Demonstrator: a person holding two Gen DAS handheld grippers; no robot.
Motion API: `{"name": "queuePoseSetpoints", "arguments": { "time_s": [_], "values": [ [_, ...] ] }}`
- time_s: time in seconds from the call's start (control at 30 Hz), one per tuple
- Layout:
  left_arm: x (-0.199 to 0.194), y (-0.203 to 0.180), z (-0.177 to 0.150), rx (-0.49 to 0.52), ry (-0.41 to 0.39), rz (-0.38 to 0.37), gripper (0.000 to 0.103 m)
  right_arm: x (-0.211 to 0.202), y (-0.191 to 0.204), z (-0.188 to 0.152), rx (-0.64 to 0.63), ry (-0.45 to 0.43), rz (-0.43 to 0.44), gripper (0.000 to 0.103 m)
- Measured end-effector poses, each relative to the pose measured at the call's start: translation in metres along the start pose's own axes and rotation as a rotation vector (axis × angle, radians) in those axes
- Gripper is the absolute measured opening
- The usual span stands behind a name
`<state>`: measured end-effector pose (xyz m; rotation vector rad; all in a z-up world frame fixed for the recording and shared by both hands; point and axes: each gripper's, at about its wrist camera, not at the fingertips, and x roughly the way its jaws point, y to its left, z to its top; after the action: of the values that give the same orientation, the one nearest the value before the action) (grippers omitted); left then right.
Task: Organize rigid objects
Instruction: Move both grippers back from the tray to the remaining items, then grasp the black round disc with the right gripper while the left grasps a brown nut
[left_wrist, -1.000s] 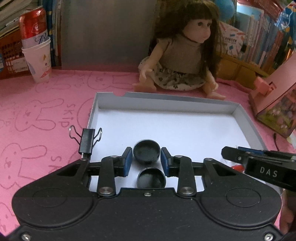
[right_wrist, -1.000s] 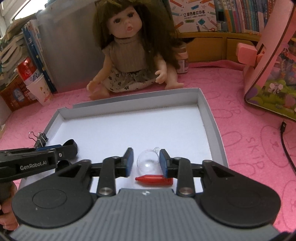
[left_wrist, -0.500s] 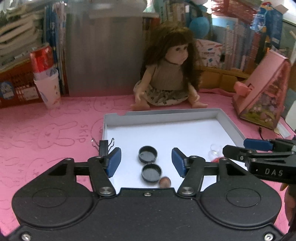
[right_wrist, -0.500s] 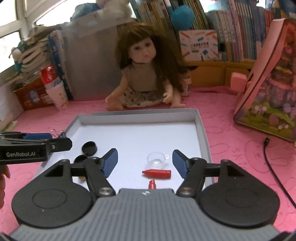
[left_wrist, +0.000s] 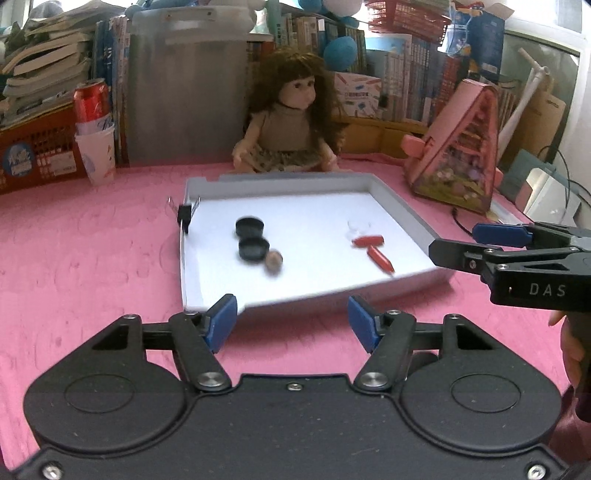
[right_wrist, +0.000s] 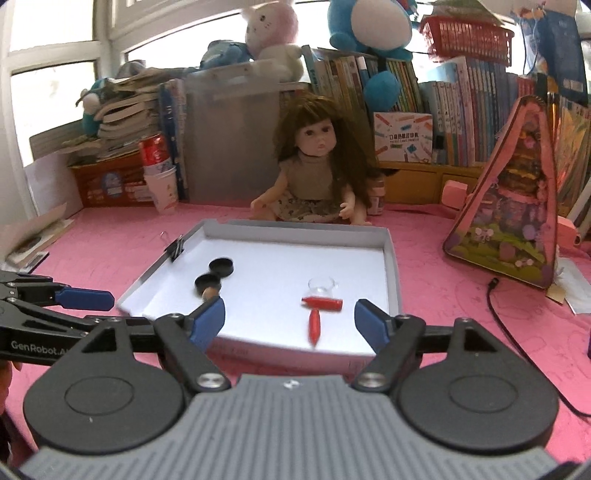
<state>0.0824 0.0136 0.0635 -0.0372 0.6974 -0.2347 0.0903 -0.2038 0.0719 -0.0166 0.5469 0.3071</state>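
- Everything to sort sits inside the white tray (right_wrist: 391, 258): two black caps (left_wrist: 250, 227) touching each other near the tray's left wall, with a small brownish round thing (left_wrist: 273, 259) right beside the nearer cap.
- Toward the tray's right wall: a clear little plastic dome (right_wrist: 322, 285), a red cap piece (right_wrist: 322, 304) just in front of it, and a red pointed piece (right_wrist: 314, 325) closer to the tray's near edge.
- A black binder clip (left_wrist: 184, 216) is clamped on the tray's left wall.
- My guess: all of it is light, stiff plastic. The caps look easy to pinch across the rim. The dome is probably slick and might squirt out, so grip low and gently. The red bits are thin, so take them across the narrow side.
- Left gripper (left_wrist: 292, 321) is spread wide, holds nothing, and hovers off the tray's near edge.
- Right gripper (right_wrist: 289, 320) is the same: wide apart, empty, over the tray's near edge, touching nothing.
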Motion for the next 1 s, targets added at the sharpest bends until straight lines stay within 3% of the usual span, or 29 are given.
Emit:
{"name": "queuePoseSetpoints", "arguments": {
  "time_s": [0.3, 0.47, 0.87, 1.0],
  "values": [
    [-0.017, 0.002, -0.046, -0.026, 0.003, 0.026, 0.063, -0.021, 0.016, -0.045, -0.054, -0.005, -0.003, 0.087],
    [-0.022, 0.001, -0.067, -0.019, 0.027, 0.028, 0.049, -0.022, 0.019, -0.062, -0.059, -0.001, -0.028, 0.087],
    [-0.02, -0.016, -0.083, 0.041, 0.015, 0.039, 0.035, -0.022, 0.031, -0.086, -0.106, 0.002, -0.048, 0.087],
    [-0.013, -0.016, -0.082, 0.029, 0.023, 0.056, 0.026, -0.02, 0.036, -0.087, -0.131, -0.001, -0.043, 0.079]
  ]
}}
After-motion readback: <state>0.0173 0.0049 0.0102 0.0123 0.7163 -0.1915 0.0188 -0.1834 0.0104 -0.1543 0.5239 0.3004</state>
